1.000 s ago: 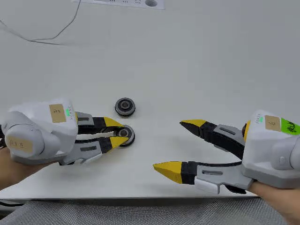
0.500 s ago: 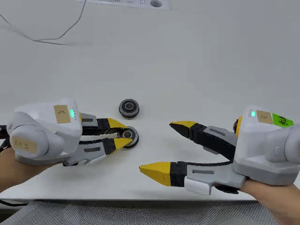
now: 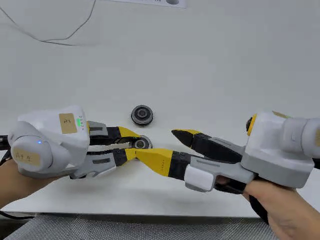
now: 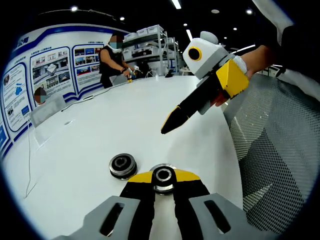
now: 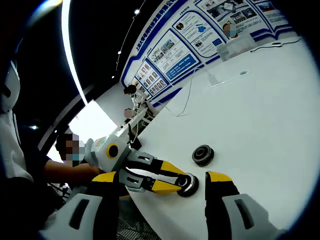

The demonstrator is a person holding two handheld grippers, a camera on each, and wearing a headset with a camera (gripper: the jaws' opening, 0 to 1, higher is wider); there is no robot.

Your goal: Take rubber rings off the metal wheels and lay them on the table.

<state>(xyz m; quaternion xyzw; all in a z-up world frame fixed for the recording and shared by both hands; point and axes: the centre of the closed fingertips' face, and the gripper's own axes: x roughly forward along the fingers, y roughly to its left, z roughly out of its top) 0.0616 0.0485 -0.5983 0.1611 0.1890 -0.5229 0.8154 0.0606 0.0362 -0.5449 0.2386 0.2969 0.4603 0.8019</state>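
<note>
Held wheel: I see the held wheel (image 3: 142,143) near the front edge of the table (image 3: 215,70), left of the middle. I cannot tell if it rests on the surface or is lifted a little.
Left gripper: the left gripper (image 3: 134,145) is clamped on this wheel, with one yellow tip on each side, as it was a second ago.
Right gripper: the jaws of the right gripper (image 3: 156,142) stand wide apart. In the right gripper view the wheel lies between them, closer to one tip, and I cannot tell if that tip touches it. In the head view its nearer yellow tip meets the lower tip of the left gripper.
Second wheel: the second wheel (image 3: 142,114) lies flat just behind the held one, towards the far edge, apart from both grippers. A dark rubber ring (image 4: 122,165) is around it.
Cable: a thin cable (image 3: 60,37) lies near the far left corner.
Change: one second ago the right gripper was well apart on the right side. Now it has come left to the held wheel, with its jaws open as before. The second wheel has kept its place.
</note>
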